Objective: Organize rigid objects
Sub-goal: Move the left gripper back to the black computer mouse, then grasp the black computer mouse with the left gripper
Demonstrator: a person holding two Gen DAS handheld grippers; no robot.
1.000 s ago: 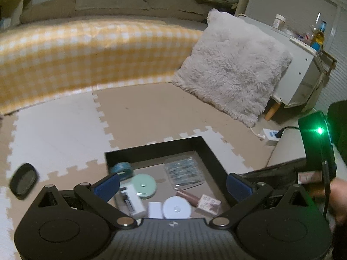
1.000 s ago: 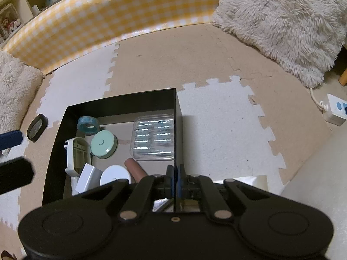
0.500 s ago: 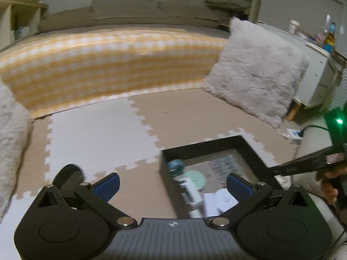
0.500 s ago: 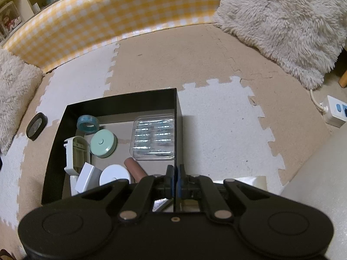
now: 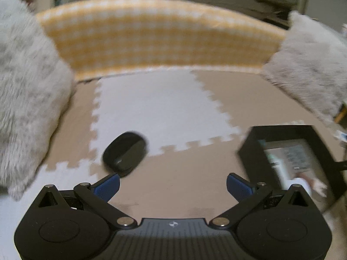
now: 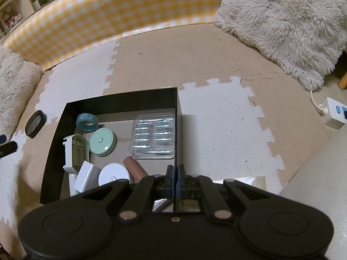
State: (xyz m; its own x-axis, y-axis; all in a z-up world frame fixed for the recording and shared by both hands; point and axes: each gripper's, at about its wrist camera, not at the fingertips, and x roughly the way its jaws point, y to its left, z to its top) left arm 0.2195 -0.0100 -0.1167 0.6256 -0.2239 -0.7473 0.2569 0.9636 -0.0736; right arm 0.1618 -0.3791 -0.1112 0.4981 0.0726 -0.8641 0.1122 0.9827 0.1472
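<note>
Right wrist view shows the black box (image 6: 121, 99) on the foam mat floor (image 6: 216, 130), already holding most items, so the task seems nearly done. One black oval object (image 5: 125, 154) lies outside on the mat, near the left gripper (image 5: 172, 186), whose jaws are wide apart and empty. The right gripper (image 6: 175, 173) has its jaws closed on the box wall. Inside are a clear blister pack (image 6: 154, 136), a white plastic holder (image 6: 74, 151), a mint round case (image 6: 102, 142), a white disc (image 6: 113, 173), a blue tape roll (image 6: 87, 122) and a brown tube (image 6: 134, 169).

Black box (image 6: 121, 99); teal tape ring (image 6: 87, 122); mint disc (image 6: 102, 142); yellow-white checked cover (image 6: 112, 10).
</note>
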